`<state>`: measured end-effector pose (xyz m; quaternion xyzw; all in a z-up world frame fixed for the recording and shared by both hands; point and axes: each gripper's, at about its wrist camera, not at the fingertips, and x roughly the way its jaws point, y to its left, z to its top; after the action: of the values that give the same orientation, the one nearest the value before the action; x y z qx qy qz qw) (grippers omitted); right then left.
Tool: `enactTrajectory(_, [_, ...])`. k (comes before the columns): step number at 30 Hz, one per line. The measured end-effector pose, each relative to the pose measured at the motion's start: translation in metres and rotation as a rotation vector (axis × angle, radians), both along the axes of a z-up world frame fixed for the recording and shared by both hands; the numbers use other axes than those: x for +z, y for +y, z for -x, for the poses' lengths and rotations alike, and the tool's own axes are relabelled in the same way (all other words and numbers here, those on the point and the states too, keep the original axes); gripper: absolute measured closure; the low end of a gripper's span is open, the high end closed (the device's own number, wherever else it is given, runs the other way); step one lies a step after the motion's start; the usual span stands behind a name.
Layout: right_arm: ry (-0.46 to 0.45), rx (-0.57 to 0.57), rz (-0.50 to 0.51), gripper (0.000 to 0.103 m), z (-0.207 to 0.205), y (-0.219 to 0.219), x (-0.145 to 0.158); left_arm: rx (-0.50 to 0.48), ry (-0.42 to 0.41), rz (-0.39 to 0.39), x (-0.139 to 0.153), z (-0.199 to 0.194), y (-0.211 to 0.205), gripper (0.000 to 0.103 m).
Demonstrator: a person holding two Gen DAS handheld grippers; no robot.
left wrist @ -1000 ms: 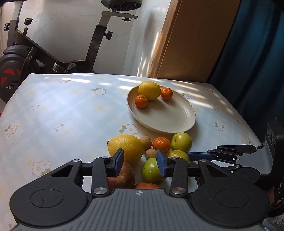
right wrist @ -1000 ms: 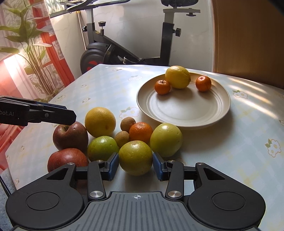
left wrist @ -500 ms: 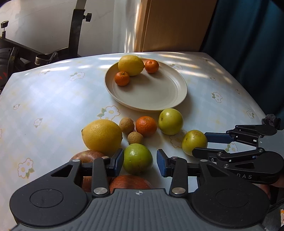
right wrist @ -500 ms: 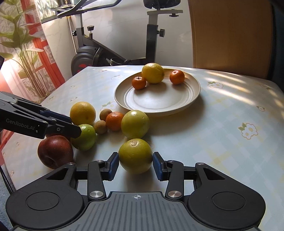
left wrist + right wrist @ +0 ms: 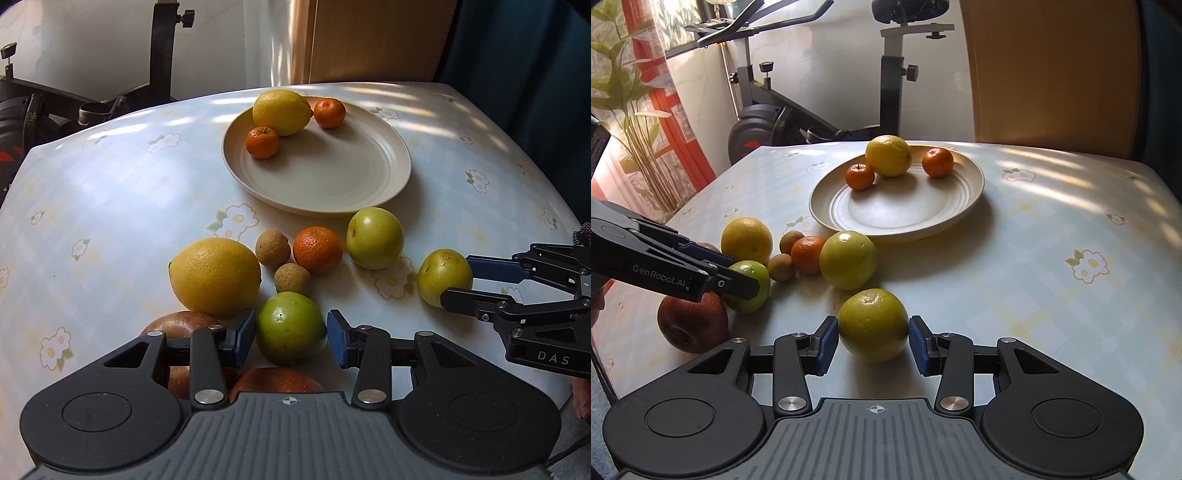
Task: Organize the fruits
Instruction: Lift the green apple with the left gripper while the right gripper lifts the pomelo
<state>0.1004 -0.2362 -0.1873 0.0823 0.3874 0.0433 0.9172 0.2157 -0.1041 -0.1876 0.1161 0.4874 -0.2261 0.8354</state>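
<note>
Both tongs are down among the loose fruit, well short of the table's far edge. My left gripper (image 5: 291,332) straddles a green apple (image 5: 290,326), jaws spread, blue pads just beside the skin; I can't tell whether they touch yet. My right gripper (image 5: 873,339) brackets a yellow-green apple (image 5: 873,325) the same way: released, a sliver of gap on each side, the fruit sitting on the tablecloth.

Progress check: the plate (image 5: 369,184), toward the far edge, carries only a lemon (image 5: 282,112) and two small mandarins, one at its left (image 5: 262,142) and one behind (image 5: 329,112). Most of its bowl is bare.

Left to move, by my count: a big yellow citrus (image 5: 214,277), two brown longan-like fruits (image 5: 273,248), a mandarin (image 5: 317,249), another pale green apple (image 5: 373,237) just short of the plate's rim, and two red apples, one (image 5: 690,321) near the table's near-left edge. I'd call it early days, most of the work ahead.
</note>
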Motion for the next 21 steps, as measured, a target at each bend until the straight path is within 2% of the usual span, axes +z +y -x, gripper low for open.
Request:
enactTrajectory(7, [0.001, 0.000, 0.001, 0.065, -0.0001, 0.0001, 0.0006, -0.004, 0.003, -0.008, -0.0043, 0.0010, -0.0028, 0.054])
enactTrajectory(21, [0.001, -0.002, 0.009, 0.065, -0.0030, 0.0008, 0.0001, -0.017, -0.007, 0.019, -0.0052, 0.0068, 0.0012, 0.056])
